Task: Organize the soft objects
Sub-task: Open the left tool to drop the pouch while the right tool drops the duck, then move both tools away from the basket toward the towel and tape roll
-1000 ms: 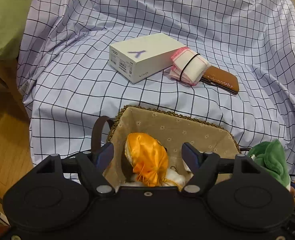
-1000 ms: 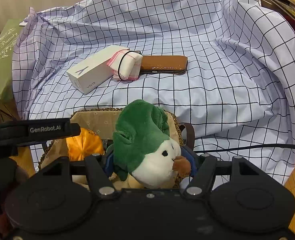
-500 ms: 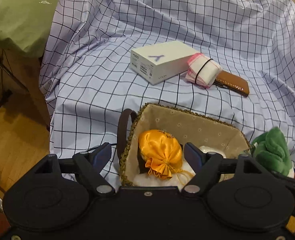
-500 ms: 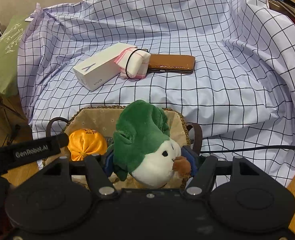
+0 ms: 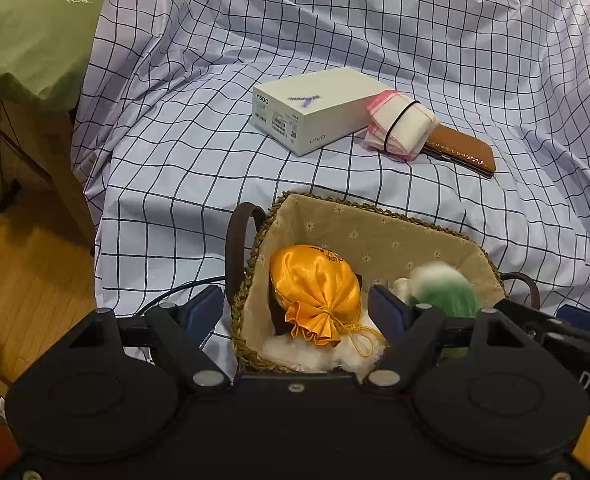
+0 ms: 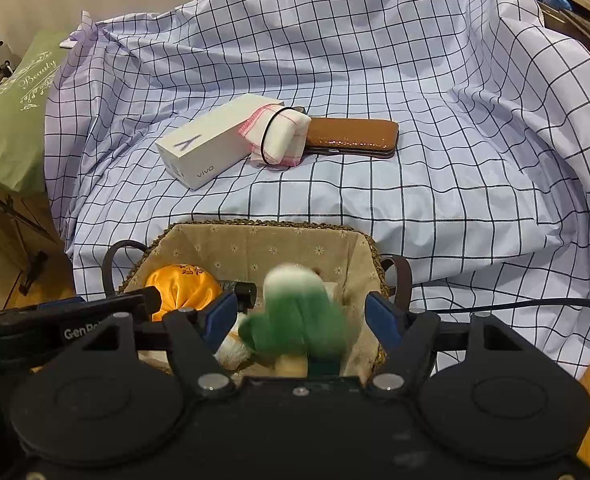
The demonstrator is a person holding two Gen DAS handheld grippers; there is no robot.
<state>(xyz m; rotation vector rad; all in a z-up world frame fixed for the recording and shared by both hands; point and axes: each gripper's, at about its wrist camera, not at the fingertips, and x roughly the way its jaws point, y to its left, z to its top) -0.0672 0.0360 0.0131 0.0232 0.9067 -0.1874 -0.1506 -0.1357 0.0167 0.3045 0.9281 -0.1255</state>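
Your right gripper (image 6: 299, 322) is hanging released, fingers wide, the blurred green plush toy (image 6: 295, 316) sitting between them inside the basket (image 6: 255, 226). Your left gripper (image 5: 295, 312) is hovering unclenched, framing the orange pouch (image 5: 315, 288) lying in that basket.

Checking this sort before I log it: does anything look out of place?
Yes: the rolled cloth, soft and banded, lies on the checked sheet between a box and brown case, outside the basket.

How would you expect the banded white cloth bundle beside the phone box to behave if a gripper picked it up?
The cloth bundle would probably compress under the fingers, as it looks soft and folded. The black band around it should keep it from unfolding. It seems light and unlikely to roll, since it lies flattish against the white box.
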